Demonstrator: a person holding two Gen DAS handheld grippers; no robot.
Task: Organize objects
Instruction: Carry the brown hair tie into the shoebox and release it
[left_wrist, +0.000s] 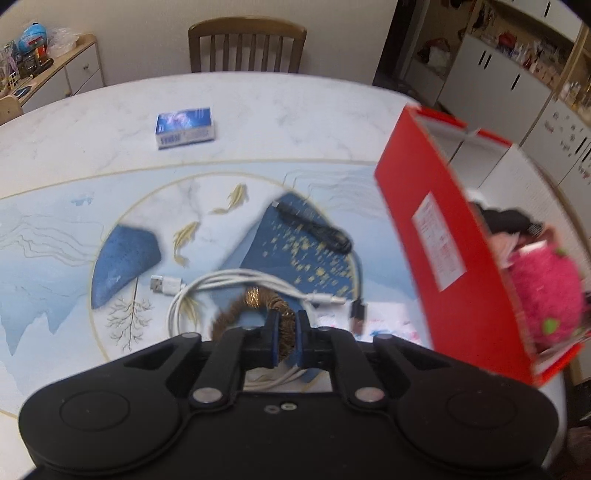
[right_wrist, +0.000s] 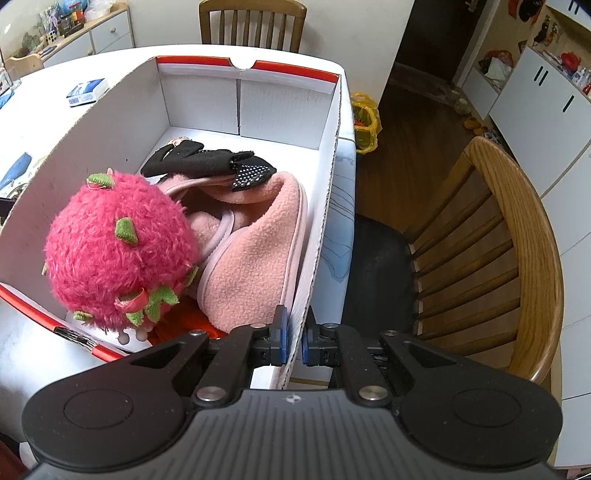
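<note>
The left claw is pressed together on a gold tinsel ring, pinching its rim at the 6 o'clock edge of the left wrist view; whether the ring has cleared the counter cannot be told. The right claw is clamped on the near side wall of the red box, one pad inside and one outside, which appears to steady the box. Progress is judged as partial. Inside the box lie a pink plush fruit, a pink fleece item and a black dotted fabric piece. Left on the counter are a white USB cable coiled around the ring, a black cable at 12 o'clock from the claw, a short black connector at 2 o'clock and a blue-and-white box far off at 11 o'clock. The red box stands at 3 o'clock from the left claw, its wall tall, so a carried item must rise above the rim. The counter edge lies just beyond the box, with a wooden chair beside it. Open counter lies at 9 o'clock.
</note>
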